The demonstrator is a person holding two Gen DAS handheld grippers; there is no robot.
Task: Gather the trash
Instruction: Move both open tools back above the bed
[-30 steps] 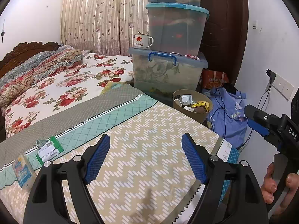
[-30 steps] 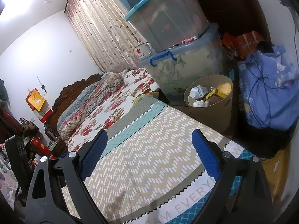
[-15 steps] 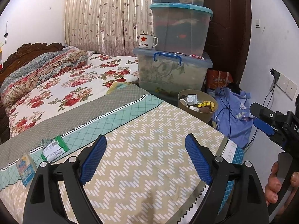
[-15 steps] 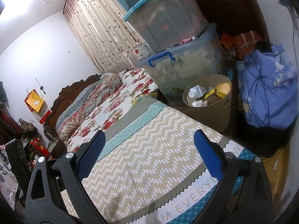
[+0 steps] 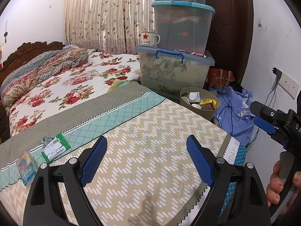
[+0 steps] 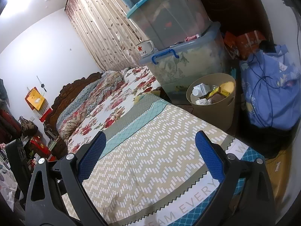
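Note:
A green-edged white wrapper [image 5: 54,147] and a small blue packet [image 5: 26,166] lie on the bed cover at the left. A tan bin [image 5: 207,114] with several pieces of trash in it stands on the floor past the bed's far corner; the right wrist view shows the bin [image 6: 216,116] too. My left gripper [image 5: 146,158] hovers open over the zigzag cover with nothing between its fingers. My right gripper [image 6: 150,154] is open and empty as well, above the same cover. In the left wrist view the right gripper [image 5: 269,120] shows at the right edge, held by a hand [image 5: 278,180].
Stacked plastic storage boxes [image 5: 175,69] with an enamel mug [image 5: 149,38] on them stand behind the bin. A blue bundle of cloth [image 6: 270,94] with a cable lies on the floor to the right. A floral quilt [image 5: 56,86] covers the far bed.
My left gripper's jaws have spread slightly wider. Both hands have stayed about where they were, and nothing on the bed has moved.

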